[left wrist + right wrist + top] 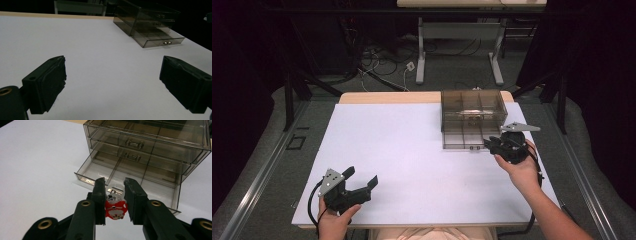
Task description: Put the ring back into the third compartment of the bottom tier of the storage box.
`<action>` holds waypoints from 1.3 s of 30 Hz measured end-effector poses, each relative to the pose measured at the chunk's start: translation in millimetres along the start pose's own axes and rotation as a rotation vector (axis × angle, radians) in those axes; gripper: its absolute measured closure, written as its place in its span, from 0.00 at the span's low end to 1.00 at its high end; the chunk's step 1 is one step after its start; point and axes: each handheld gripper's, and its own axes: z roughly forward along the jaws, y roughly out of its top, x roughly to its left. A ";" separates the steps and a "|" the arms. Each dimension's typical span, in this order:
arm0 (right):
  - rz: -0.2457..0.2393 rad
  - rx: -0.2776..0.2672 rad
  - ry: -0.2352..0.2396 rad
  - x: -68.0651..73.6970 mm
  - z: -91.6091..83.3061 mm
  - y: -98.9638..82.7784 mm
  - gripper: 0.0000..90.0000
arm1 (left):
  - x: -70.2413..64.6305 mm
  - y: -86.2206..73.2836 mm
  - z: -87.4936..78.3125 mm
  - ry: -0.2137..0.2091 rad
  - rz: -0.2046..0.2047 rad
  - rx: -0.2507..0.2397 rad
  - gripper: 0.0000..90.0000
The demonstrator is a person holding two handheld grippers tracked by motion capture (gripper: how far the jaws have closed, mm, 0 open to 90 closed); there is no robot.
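Gripping a small red-and-white toy [115,209], the right tongs [115,202] close their two black, matte jaws on it from both sides. The toy is glossy plastic, rounded in its red part, with a clear, shiny piece rising from it towards the jaw tips; its long axis runs along the jaws, clear end pointing at the drawer unit [160,147]. Small white marks sit on the red surface; no writing can be read. Brass-coloured rivets show on the tongs' arms. In the high view the right tongs [490,145] sit just in front of the unit [472,112], held in the right hand [522,167], a grey three-cornered plate on top.

The left tongs [362,180] rest low at the near left of the desk [402,150] in the left hand [337,215], jaws wide apart with nothing between them; their pads [53,82] look ribbed and rubbery, worn at the edges.

The desk top is a smooth, matte white sheet with a pale wooden edge at the far side.

The drawer unit is smoky, see-through plastic, box-shaped, with three drawers stacked. The bottom drawer [125,176] is pulled out towards the right tongs and split by thin walls into compartments; the two above are shut, each with a small clear handle [134,143]. The toy hangs just before the open drawer's front edge.
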 end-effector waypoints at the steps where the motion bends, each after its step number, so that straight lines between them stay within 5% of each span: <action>1: -0.003 0.001 -0.001 -0.2 0.5 0.6 0.79 | -0.2 0.0 0.1 0.000 -0.001 -0.002 0.08; 39: 0.101 0.065 -0.100 -31.3 38.3 21.3 0.79 | 0.6 -0.1 0.9 -0.002 -0.003 -0.001 0.08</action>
